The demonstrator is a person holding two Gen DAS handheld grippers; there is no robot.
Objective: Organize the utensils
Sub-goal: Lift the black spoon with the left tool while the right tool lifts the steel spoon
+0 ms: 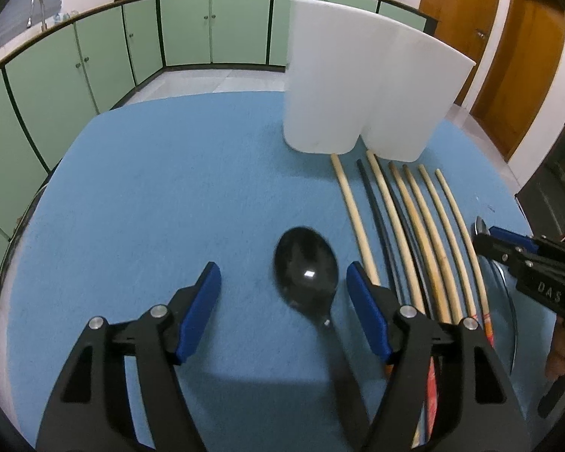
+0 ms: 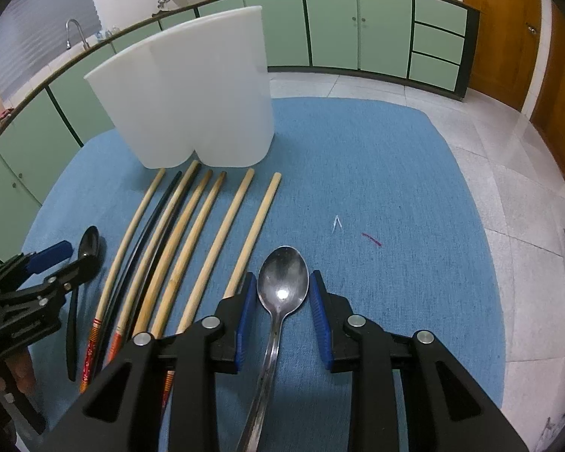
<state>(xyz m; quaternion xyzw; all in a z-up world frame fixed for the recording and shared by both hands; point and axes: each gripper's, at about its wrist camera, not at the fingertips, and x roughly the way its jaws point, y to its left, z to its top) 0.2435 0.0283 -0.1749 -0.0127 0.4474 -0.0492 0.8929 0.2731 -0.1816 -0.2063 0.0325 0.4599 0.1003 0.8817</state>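
Observation:
A black spoon (image 1: pixel 307 269) lies on the blue mat between the open jaws of my left gripper (image 1: pixel 282 286), bowl forward; it also shows in the right wrist view (image 2: pixel 88 248). A metal spoon (image 2: pixel 282 282) lies between the open jaws of my right gripper (image 2: pixel 282 290), touching neither pad. Several wooden and black chopsticks (image 1: pixel 414 233) lie side by side between the two spoons; they also show in the right wrist view (image 2: pixel 192 241). A white two-compartment holder (image 1: pixel 361 79) stands upright behind them, seen also in the right wrist view (image 2: pixel 192 94).
The blue mat (image 1: pixel 150 188) covers a round table. Green kitchen cabinets (image 1: pixel 94 56) and a tiled floor (image 2: pixel 489 132) lie beyond. A small white scrap (image 2: pixel 336 223) and a purple mark (image 2: pixel 371 239) sit on the mat to the right.

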